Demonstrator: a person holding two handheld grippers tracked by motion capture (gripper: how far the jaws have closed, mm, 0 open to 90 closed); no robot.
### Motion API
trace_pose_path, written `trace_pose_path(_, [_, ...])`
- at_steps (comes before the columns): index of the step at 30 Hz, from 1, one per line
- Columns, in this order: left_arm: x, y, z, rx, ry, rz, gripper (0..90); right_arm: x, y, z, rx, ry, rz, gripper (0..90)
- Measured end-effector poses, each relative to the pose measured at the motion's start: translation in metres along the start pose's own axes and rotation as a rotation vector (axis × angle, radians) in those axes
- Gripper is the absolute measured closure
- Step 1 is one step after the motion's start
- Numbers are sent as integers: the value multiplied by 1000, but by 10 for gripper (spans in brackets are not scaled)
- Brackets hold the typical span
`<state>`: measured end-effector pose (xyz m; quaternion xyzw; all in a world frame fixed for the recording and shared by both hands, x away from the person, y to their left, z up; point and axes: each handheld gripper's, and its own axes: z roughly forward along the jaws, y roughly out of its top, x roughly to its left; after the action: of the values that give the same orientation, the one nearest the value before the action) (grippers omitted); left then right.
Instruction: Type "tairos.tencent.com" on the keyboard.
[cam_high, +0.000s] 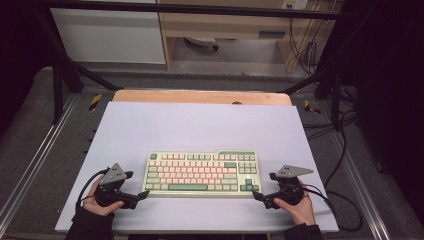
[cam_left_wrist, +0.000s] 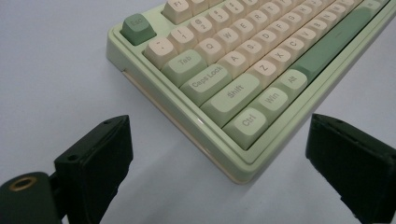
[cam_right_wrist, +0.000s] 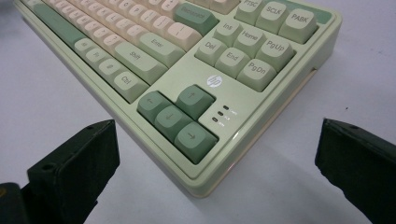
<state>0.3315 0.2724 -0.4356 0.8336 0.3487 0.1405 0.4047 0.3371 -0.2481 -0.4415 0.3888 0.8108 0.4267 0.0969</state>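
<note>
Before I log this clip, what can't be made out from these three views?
- Keyboard legends: too small to read in the high view.
- Keyboard's far rows: cut off by the top edge in the left gripper view.
- Left gripper and right gripper: jaw bases cut off by the bottom edge.
- Indicator-light labels: too small to read in the right gripper view.

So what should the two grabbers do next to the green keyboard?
Probably ease both forward. The left gripper and right gripper are open, each aimed at a near corner of the keyboard, apart from it; closer in, each could straddle its corner.
</note>
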Motion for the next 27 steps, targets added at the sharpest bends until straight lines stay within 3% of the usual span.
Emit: trace_pose_path(27, [-7, 8, 0, -5, 8, 5, 79, 0, 0, -1, 1, -5, -3, 3])
